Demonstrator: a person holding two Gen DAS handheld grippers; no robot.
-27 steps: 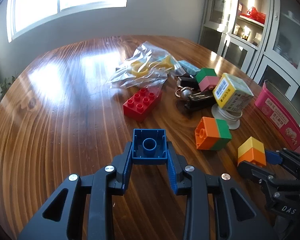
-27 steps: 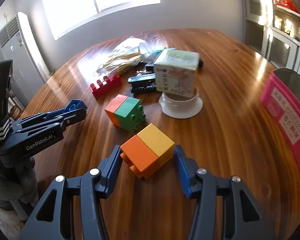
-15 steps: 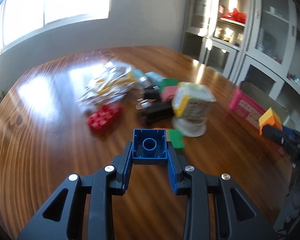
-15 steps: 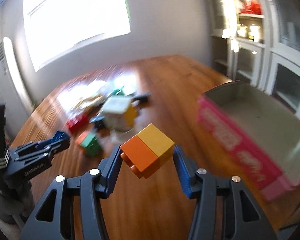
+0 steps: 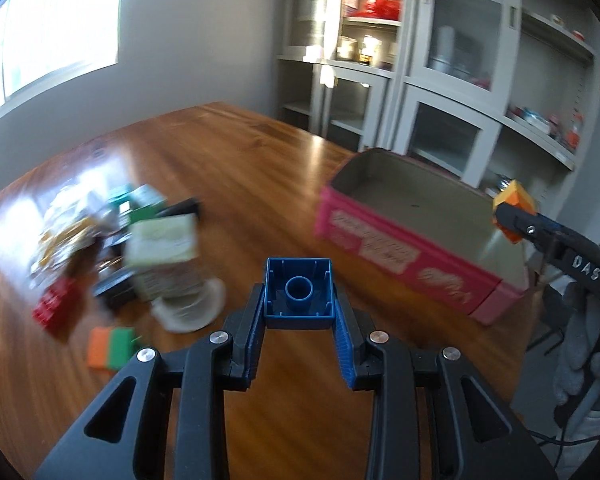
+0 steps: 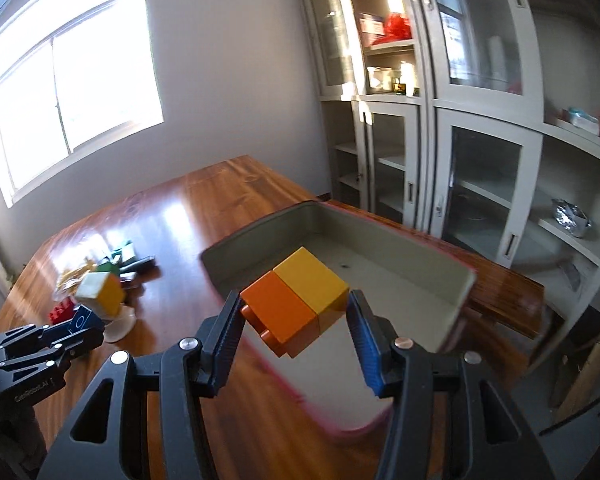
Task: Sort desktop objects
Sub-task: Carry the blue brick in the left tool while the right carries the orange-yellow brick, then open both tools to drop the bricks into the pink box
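Sunlit wood worktop (image 5: 228, 168) carries a pink box (image 5: 404, 248) near its cabinet-side edge, and everything else is placed from that box. Well apart from the box, toward the window, lies a blurred clutter pile (image 5: 100, 232): a carton on a white dish, a red brick, an orange-green block, some dark items.

Left gripper (image 5: 299, 312) hovers short of the box's near wall, its jaws pinching a blue brick (image 5: 299, 294) by two opposite side walls, hollow underside facing the camera. Right gripper (image 6: 296, 320) hangs over the box's near rim, above the grey interior (image 6: 380, 280), its jaws closed on an orange-yellow block (image 6: 296, 308); the left pad presses the orange end, while contact at the yellow end is less clear.

Both pieces look like hard, light, smooth plastic: stiff enough to take a firm squeeze and unlikely to break if dropped, but liable to slip or twist on glossy faces. Flat opposite sides are the best hold, as now. The joined block may split at its seam if squeezed unevenly.
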